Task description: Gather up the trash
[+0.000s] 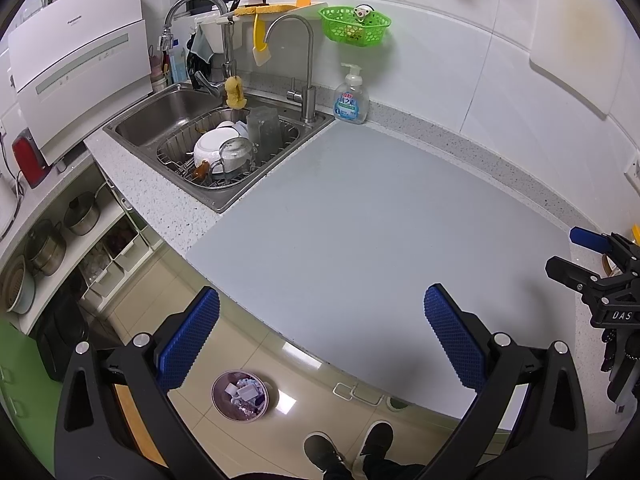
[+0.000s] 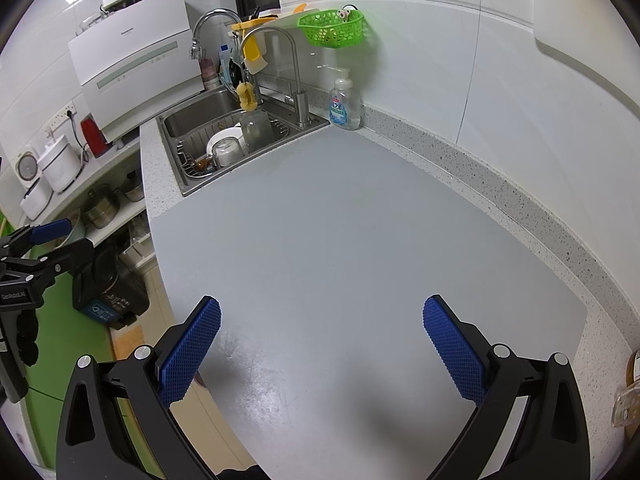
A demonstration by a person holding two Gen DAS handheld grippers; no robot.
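A small round trash bin (image 1: pixel 240 396) with paper scraps inside stands on the tiled floor below the counter edge, in the left wrist view. My left gripper (image 1: pixel 322 340) is open and empty, held above the front edge of the grey counter mat (image 1: pixel 360 220). My right gripper (image 2: pixel 322 344) is open and empty above the same mat (image 2: pixel 340 220). Each gripper shows at the edge of the other's view: the right gripper (image 1: pixel 600 264) and the left gripper (image 2: pixel 36 248). No loose trash shows on the mat.
A steel sink (image 1: pixel 168 108) with a dish rack, bowls and glasses lies at the back left. A soap pump bottle (image 1: pixel 351 96) stands beside it, a green basket (image 1: pixel 354 26) hangs above. A white dishwasher (image 1: pixel 76 64) stands left. A black bin (image 2: pixel 108 284) stands on the floor.
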